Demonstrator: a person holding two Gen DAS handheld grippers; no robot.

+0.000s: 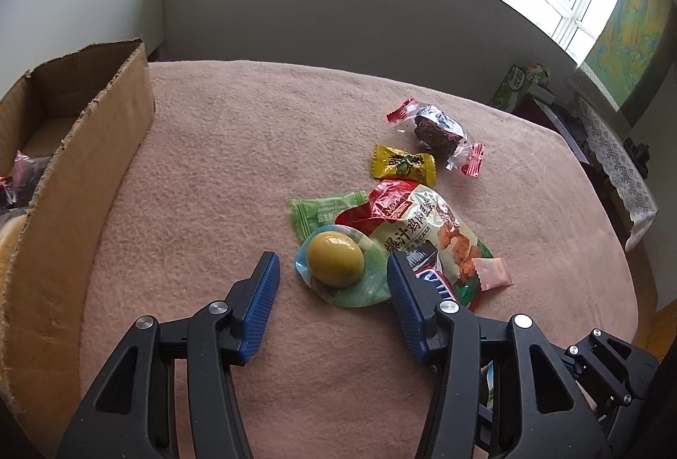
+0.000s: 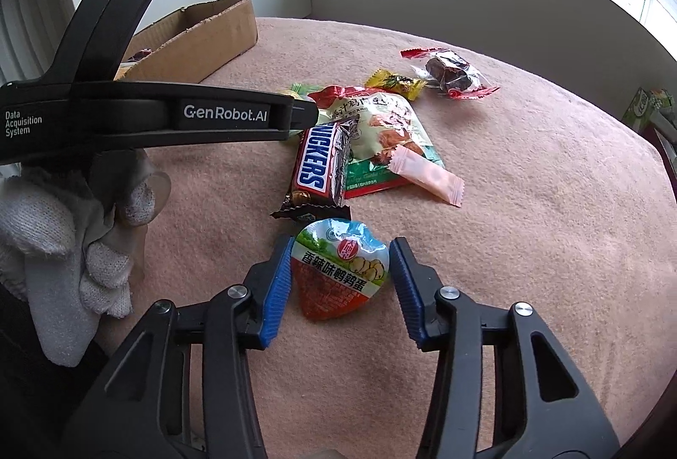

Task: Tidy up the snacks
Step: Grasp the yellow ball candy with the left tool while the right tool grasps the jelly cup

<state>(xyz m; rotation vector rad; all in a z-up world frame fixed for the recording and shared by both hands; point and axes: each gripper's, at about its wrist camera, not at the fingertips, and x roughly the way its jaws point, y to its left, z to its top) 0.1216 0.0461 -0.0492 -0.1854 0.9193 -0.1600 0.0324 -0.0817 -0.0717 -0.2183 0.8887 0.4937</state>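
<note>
Snacks lie on a pink blanket. My left gripper is open, its fingers either side of a clear pack holding a yellow egg. My right gripper is open around a quail-egg pack with an orange and green label; the left pad looks to touch it, the right pad stands apart. Beyond lie a Snickers bar, a chicken snack bag, a pink sachet, a yellow candy, a green packet and a dark cake in clear wrap.
A cardboard box with some snacks inside stands at the left of the blanket. A gloved hand holds the left gripper's body, which crosses the right wrist view. A wall and window lie behind; furniture stands at the right.
</note>
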